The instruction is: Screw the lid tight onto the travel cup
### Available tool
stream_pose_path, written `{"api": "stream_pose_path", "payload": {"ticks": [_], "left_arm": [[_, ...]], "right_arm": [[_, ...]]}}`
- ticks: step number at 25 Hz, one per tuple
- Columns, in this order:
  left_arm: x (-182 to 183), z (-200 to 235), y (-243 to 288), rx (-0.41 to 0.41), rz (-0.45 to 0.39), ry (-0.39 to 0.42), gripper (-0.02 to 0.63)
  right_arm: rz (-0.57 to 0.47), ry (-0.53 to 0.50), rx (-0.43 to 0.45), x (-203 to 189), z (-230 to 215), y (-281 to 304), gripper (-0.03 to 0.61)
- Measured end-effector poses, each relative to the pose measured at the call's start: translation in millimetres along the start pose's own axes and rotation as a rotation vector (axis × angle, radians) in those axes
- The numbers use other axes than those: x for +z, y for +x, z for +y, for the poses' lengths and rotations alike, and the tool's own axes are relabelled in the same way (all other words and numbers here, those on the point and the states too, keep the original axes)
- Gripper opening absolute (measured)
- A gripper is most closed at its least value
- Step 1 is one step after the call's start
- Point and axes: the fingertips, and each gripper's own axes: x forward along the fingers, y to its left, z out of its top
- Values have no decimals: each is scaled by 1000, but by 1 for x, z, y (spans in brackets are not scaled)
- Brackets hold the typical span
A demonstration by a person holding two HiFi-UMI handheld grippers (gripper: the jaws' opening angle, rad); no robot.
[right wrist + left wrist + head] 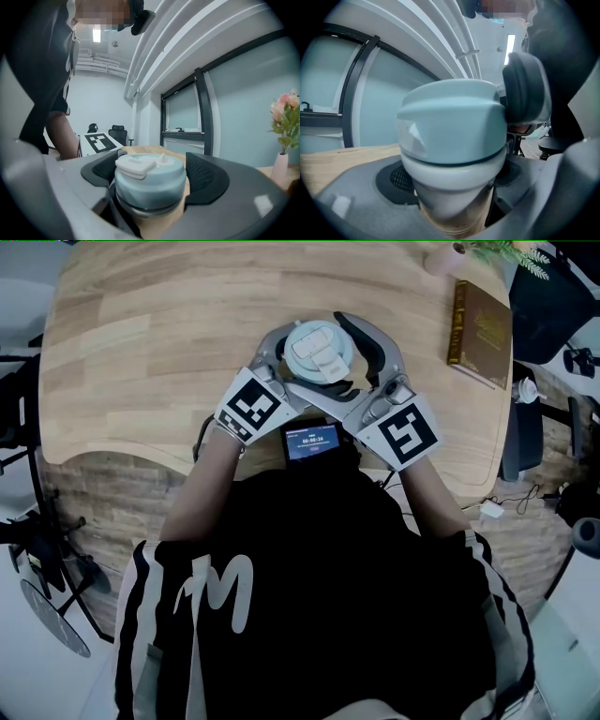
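Closest to the camera is your own black top [319, 596]. Just past it there's a small screen [312, 440] at the near edge of the wooden surface [141, 352], tucked between your wrists. The travel cup [454, 215] stands upright around the middle of the surface, a bit closer to your edge than the far one, well clear of the book [480, 334] by the right edge. Your left gripper [454, 197] has its fingers [396, 180] wrapped around the cup's body under the collar, and it looks like a proper clamp. The right gripper [150, 178] comes in about level with its fingers [208, 176] spread wide, pads on either side of the pale blue lid [317, 345], so I'd call that gripped too. The lid looks like it's sitting flat on the cup, so I reckon you're mid-tighten, not just placing it. For the next move I'd lock the left side so the cup can't spin, then roll the right wrist in the tightening direction. If you run out of wrist, open up, reset and grab again. Don't tilt the lid or it may cross-thread.
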Motion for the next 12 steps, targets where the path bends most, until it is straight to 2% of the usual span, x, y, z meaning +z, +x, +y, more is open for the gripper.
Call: {"api": "stream_pose_path", "payload": {"ticks": [4, 7, 9, 12], "left_arm": [[0, 0, 0, 0, -2, -2, 451], [0, 1, 0, 1, -4, -3, 451], [0, 1, 1, 0, -5, -3, 451], [0, 0, 1, -1, -3, -2, 451]], "right_arm": [[-15, 33, 10, 1, 1, -4, 441], [-24, 49, 52, 3, 1, -10, 441], [-15, 46, 105, 4, 1, -13, 442], [19, 39, 242, 2, 5, -14, 444]]}}
